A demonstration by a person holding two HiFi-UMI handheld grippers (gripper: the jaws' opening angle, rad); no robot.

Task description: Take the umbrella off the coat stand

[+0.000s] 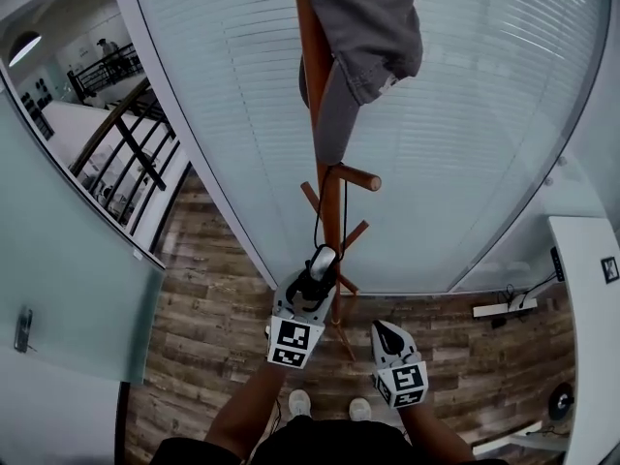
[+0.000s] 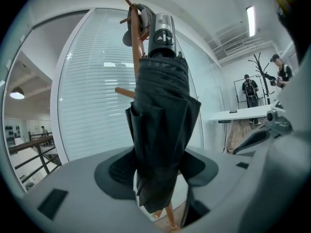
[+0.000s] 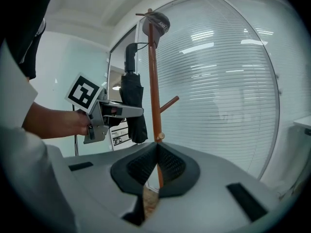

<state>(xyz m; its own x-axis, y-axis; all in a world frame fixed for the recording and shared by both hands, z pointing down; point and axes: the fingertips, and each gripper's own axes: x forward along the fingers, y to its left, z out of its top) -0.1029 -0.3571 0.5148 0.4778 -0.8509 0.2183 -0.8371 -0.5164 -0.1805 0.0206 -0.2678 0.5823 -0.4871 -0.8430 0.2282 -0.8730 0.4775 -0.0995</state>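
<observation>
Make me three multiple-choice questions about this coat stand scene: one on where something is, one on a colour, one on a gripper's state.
1. Where is the umbrella?
A) lying on the floor
B) between the left gripper's jaws
C) between the right gripper's jaws

2. What colour is the coat stand's pole?
A) white
B) blue
C) brown

3. How do the right gripper's jaws stand?
A) shut with nothing between them
B) wide apart
C) clamped on the pole

Answers:
1 B: the left gripper view shows its jaws pressing the folded black fabric.
2 C: it is brown wood in every view.
3 A: the right gripper view shows the jaws meeting, empty.
</observation>
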